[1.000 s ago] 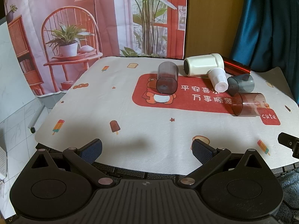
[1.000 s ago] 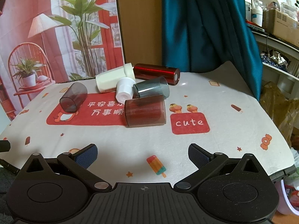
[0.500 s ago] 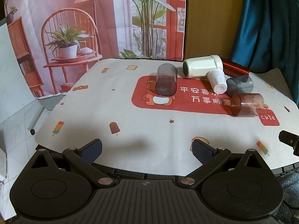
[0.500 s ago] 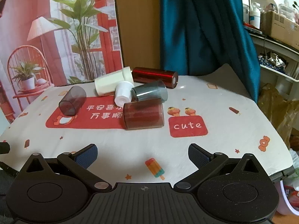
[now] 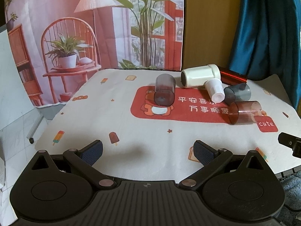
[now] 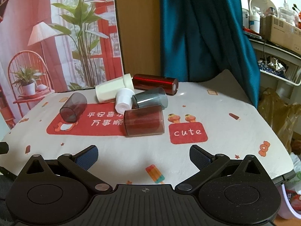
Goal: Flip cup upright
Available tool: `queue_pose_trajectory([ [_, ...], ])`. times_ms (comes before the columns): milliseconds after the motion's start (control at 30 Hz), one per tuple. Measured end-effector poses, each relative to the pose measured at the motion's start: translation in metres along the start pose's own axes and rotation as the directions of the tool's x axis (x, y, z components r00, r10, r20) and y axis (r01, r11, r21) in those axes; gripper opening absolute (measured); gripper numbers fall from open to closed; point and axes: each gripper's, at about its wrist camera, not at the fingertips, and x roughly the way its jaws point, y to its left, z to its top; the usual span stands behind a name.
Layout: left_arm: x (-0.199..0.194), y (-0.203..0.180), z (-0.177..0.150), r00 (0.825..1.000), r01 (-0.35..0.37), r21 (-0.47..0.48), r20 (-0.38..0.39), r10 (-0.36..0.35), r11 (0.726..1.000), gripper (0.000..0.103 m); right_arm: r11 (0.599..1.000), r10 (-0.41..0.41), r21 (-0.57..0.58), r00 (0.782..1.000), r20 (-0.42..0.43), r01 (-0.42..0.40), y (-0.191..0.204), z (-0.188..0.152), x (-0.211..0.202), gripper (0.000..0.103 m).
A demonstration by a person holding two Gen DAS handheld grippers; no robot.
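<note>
Several cups lie on their sides on the printed table mat [image 5: 131,135]. A smoky purple cup [image 5: 164,90] [image 6: 73,107] lies alone at the left of the red patch. A brown clear cup [image 5: 244,113] [image 6: 144,120], a grey cup [image 5: 237,93] [image 6: 150,99], a small white cup [image 5: 215,91] [image 6: 124,102], a cream cup [image 5: 199,76] [image 6: 112,90] and a shiny red cup [image 6: 155,83] lie clustered together. My left gripper [image 5: 147,151] is open and empty near the front edge. My right gripper [image 6: 144,155] is open and empty, short of the brown cup.
A printed backdrop [image 5: 94,28] hangs behind the table, with a teal curtain [image 6: 203,33] at the right. Shelves with boxes and bottles [image 6: 272,30] stand beyond the right edge. The right gripper's tip [image 5: 289,143] shows at the left wrist view's right edge.
Both grippers have drawn back and risen slightly, so the cups sit a little farther off in both views. No cup has moved. Both grippers stay open.
</note>
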Motion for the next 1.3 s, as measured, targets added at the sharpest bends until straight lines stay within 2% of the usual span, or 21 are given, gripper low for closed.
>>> queue_pose_trajectory([
  [1033,0.0018,0.0030,-0.0010,1.000,0.006,-0.008,-0.027,-0.006,1.000,0.103,1.000,0.001,0.000,1.000,-0.001,-0.001,0.0004,-0.0005,0.0000,0.103],
  [1300,0.0023,0.0036,-0.0005,1.000,0.005,-0.010,-0.030,-0.005,1.000,0.103,1.000,-0.013,-0.002,1.000,0.022,0.013,0.0013,-0.0023,-0.0033,0.103],
])
